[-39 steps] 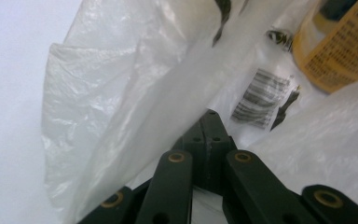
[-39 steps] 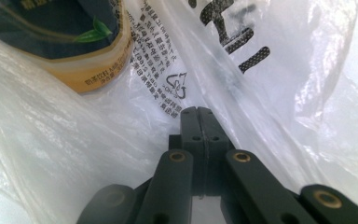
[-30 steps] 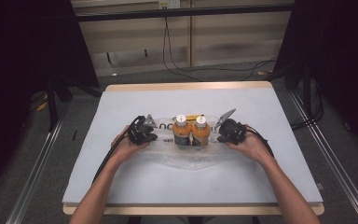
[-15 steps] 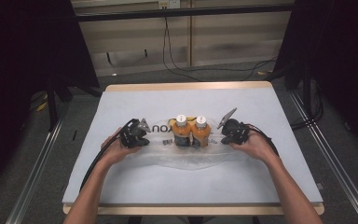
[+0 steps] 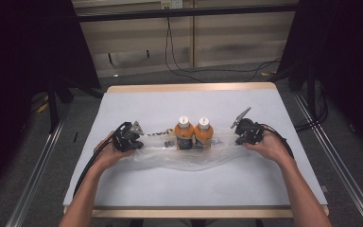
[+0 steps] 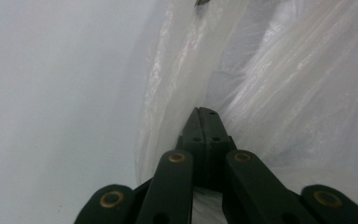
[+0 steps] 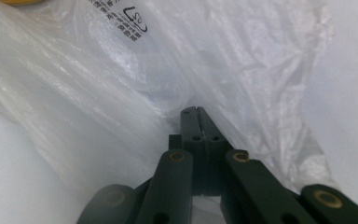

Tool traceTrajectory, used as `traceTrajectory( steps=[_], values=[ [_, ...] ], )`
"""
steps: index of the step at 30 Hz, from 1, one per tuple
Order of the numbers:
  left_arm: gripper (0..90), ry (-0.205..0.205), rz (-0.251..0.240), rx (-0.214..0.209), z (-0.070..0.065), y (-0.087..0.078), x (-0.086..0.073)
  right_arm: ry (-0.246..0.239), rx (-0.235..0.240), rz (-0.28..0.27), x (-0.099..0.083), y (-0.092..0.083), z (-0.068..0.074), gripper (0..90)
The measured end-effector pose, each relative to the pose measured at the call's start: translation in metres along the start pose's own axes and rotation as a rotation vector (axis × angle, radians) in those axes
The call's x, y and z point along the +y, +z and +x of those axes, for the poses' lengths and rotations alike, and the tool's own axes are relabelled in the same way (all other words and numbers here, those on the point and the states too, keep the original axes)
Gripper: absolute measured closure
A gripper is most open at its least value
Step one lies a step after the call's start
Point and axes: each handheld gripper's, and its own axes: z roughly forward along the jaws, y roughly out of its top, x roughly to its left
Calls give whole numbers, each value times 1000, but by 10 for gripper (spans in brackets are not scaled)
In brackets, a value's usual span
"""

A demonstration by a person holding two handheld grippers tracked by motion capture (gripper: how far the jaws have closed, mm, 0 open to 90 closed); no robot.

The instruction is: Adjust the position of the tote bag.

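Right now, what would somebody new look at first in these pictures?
Two orange bottles with white caps stand side by side in the middle of the white table, at a clear plastic bag. The left hand-held gripper and the right hand-held gripper each pinch one end of that bag.

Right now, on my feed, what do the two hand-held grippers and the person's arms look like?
Both the left gripper and the right gripper are compact black units, each with a grey three-cornered plate on top and a black cable trailing back along the forearm. Up close, the jaws are black linked bars with brass-coloured pivot rings. The forearms are bare: no sleeves or gloves visible.
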Motion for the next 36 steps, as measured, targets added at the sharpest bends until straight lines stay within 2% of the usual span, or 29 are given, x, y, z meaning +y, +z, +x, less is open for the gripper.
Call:
traceTrajectory(
  steps=[1,4,5,7,8,9,13,15,16,17,19,23,29,31,32,34,35,36],
  values=[
    [900,11,-3,0,1,1,1,3,3,-3,-2,0,-1,900],
    [900,0,-28,-9,2,3,3,3,-7,17,-4,-2,-2,900],
    [900,-17,-38,-18,1,4,4,12,-4,11,-6,-2,-3,900],
    [900,-25,-64,-53,3,6,5,48,10,-2,-11,-3,-8,900],
    [900,-22,-64,-61,3,6,6,46,6,4,-13,-4,-9,900],
    [900,-39,-82,-86,5,7,6,55,4,1,-15,-5,-11,900],
    [900,-60,-112,-115,7,8,4,62,4,-12,-20,-6,-13,900],
    [900,-51,-115,-104,6,8,3,84,33,-33,-24,-7,-16,900],
    [900,-51,-115,-104,6,8,3,84,33,-33,-24,-7,-16,900],
    [900,-39,-97,-56,4,7,3,82,27,-33,-25,-7,-15,900],
    [900,-12,-71,-22,2,6,4,82,32,-33,-27,-8,-14,900],
    [900,-29,-78,-26,5,4,-3,80,33,-52,-30,-8,-14,900],
    [900,-51,-86,-31,7,2,-9,85,38,-47,-30,-9,-11,900],
    [900,-60,-90,-36,7,2,-10,75,37,-59,-32,-9,-12,900],
    [900,-58,-89,-28,7,1,-10,85,46,-71,-34,-9,-13,900],
    [900,-72,-86,-44,9,0,-11,83,40,-75,-34,-9,-12,900],
    [900,-103,-87,-53,11,0,-12,58,11,-92,-34,-8,-9,900],
    [900,-103,-87,-53,11,0,-12,58,11,-92,-34,-8,-9,900]
  ],
)
